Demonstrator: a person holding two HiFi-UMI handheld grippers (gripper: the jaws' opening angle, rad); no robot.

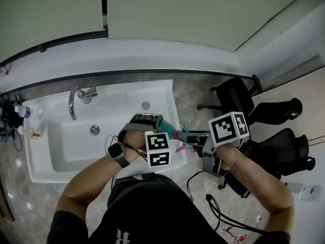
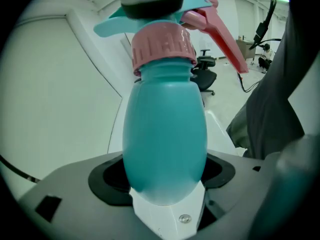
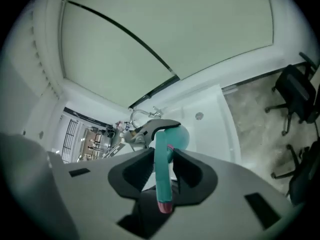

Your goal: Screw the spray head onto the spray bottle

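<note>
Teal spray bottle point(image 2: 165, 134) hovers over the sink's point(image 1: 170, 98) right rim.

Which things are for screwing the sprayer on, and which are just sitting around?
For the job:
- spray bottle, held in the left gripper
- spray head, held in the right gripper

Just lying about:
- sink
- tap
- office chairs
- small bottles beside the sink
- floor cables

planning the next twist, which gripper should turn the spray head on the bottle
Right. The right gripper is shut on the spray head, so it can likely do the turning, while the left gripper is clamped on the teal bottle body, steadying it.
</note>
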